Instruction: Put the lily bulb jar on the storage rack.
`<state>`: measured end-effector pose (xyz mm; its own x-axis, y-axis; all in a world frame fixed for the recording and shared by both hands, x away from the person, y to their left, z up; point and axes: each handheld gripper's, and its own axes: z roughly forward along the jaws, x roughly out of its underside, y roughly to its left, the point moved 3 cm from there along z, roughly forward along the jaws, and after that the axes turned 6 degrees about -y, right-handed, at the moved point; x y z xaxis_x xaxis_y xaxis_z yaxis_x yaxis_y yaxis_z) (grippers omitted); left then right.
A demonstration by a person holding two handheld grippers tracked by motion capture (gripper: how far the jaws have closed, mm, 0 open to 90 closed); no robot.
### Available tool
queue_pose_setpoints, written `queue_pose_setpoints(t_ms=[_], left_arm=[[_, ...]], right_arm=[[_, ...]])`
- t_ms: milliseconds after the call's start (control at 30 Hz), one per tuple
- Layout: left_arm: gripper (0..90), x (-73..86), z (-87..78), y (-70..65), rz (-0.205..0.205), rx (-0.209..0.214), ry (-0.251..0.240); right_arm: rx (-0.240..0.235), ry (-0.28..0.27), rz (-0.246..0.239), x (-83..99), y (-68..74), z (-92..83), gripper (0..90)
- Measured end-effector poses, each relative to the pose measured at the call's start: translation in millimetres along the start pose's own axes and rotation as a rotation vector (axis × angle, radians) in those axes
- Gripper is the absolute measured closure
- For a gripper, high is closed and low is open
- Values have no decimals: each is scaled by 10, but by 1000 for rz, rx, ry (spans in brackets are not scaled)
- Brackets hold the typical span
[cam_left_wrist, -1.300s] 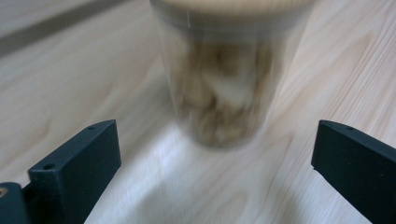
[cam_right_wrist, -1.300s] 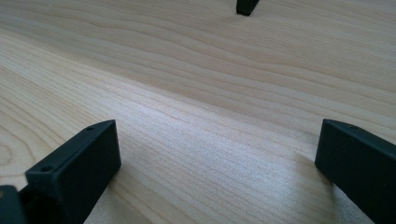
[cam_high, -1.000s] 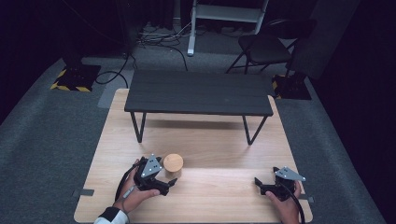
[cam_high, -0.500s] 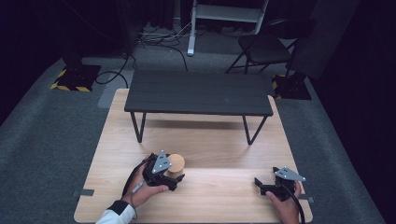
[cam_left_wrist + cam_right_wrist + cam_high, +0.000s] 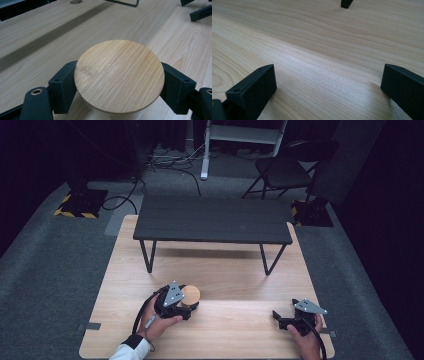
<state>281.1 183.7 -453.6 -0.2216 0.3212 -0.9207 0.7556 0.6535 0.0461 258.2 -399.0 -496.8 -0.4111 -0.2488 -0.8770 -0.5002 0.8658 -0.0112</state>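
Left tongs clenched on the wooden disc; the jaws have just been closing, and the disc sits between them. Close up, the black pads press the disc's rim on opposite sides, at about its widest line, probably so that the round edge cannot squirt out sideways. The disc is on the near part of the desk, left of centre, in front of the low black bench that stands across the far half. Left hand comes in low and nearly level, which suits a grip on the thin rim.

Right tongs released, jaws wide apart, nothing between them but bare wood. They sit near the desk's front right corner, well apart from the disc, as though parked out of the way. My guess is the right hand is simply waiting.

Hard to make out:
- What is under the disc. It could be a lid on a body or a plain puck; its underside is hidden and its near edge cut off.
- Whether the disc rests on the desk or is a touch clear of it.
- From overhead, the grey plate covers the left jaws.
- Room behind is dark; a chair and cables on the floor, little else.
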Motion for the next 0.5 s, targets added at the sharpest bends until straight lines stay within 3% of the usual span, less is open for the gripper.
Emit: queue_pose_setpoints(t_ms=[200, 500], left_arm=[[241, -48, -18, 16, -5, 7, 19], [242, -181, -122, 56, -39, 24, -22]], right_arm=[[0, 0, 0, 0, 0, 0, 0], [-3, 0, -2, 0, -2, -1, 0]])
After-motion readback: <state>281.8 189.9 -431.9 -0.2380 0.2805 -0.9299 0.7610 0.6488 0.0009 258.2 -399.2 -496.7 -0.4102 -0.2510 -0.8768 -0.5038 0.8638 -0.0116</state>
